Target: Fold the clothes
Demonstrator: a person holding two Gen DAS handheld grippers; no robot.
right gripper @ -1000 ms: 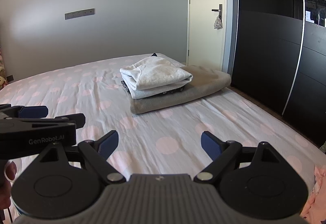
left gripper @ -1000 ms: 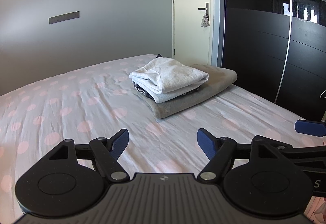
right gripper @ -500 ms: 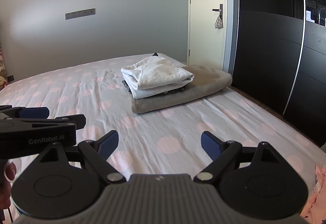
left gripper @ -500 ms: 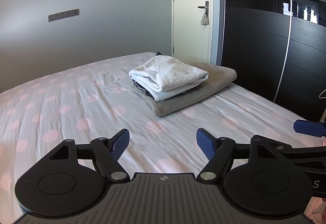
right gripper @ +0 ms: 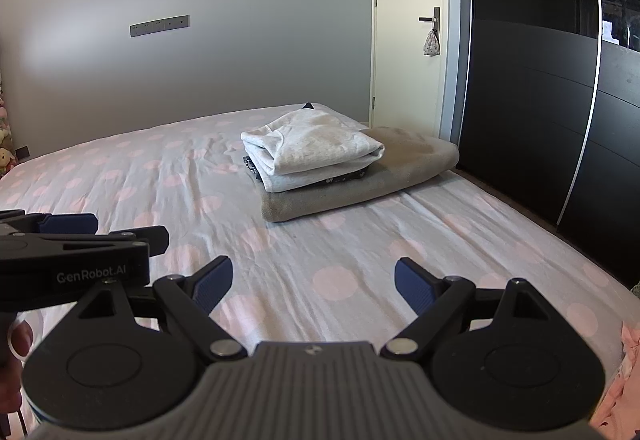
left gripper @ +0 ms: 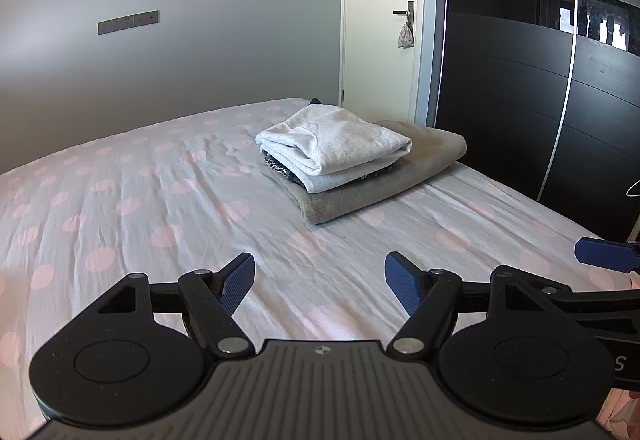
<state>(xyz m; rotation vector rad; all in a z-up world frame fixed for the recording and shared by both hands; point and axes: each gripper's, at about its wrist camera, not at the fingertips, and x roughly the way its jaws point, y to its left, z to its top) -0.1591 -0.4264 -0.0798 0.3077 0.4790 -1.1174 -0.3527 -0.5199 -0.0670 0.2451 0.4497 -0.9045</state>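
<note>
Clothes: a folded stack [left gripper: 340, 155] lies on the bed, well ahead of both pairs of fingers and slightly right of the left pair; nothing is held.
Top piece: a pale grey sweatshirt-like garment [right gripper: 312, 147], folded thick, its rounded fold edges facing the fingers.
Middle piece: a dark patterned garment [left gripper: 280, 169], only its edge showing under the pale one.
Bottom piece: a taupe towel or blanket [right gripper: 380, 183], wider than the rest, sticking out to the right.
Unfolded piece: pink fabric [right gripper: 628, 356] at the lower right edge of the right wrist view, beside the right fingers; likely the next one to fold.
Handling: soft, light and limp by the look; it should sag and bunch when lifted, so pinch at a hem, corner or shoulder seam, one point per hand.
Left gripper [left gripper: 320, 282]: fingers spread wide, empty, above the sheet.
Right gripper [right gripper: 314, 282]: fingers spread wide, empty, beside the left one.
Bed [left gripper: 120, 207]: white sheet with pink dots, lightly creased, bare in front of the fingers.
</note>
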